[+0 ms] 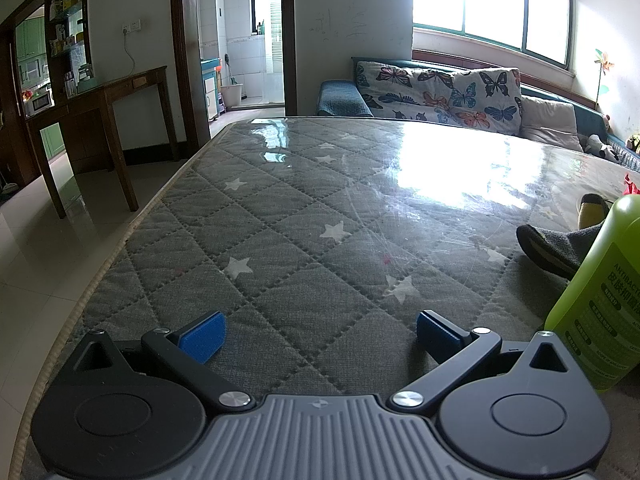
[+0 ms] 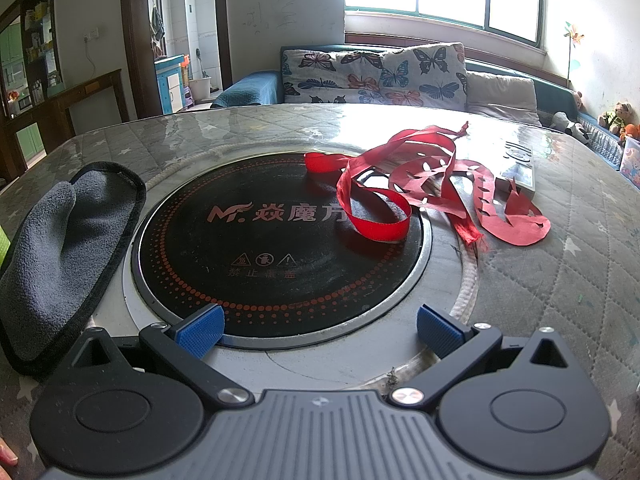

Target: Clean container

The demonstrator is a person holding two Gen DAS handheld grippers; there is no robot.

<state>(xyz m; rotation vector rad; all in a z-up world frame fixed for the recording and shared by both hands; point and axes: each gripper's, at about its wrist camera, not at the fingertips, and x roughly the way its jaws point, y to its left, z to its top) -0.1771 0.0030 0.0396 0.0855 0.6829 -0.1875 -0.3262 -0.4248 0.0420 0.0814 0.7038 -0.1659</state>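
Left wrist view: set low over the table (image 1: 280, 208) near its front edge, facing along the quilted top toward the sofa (image 1: 440, 92) and window (image 1: 492, 4); the left edge and the floor show at left, a green bottle (image 1: 600, 300) stands close at right.

Right wrist view: set low over the front edge farther right, facing the same way, close above the round hob (image 2: 256, 240).

Shared: the sofa, window, doorway (image 1: 240, 36), far edge of the table and the grey cloth (image 2: 60, 260), which lies right of the left view and left of the right view.
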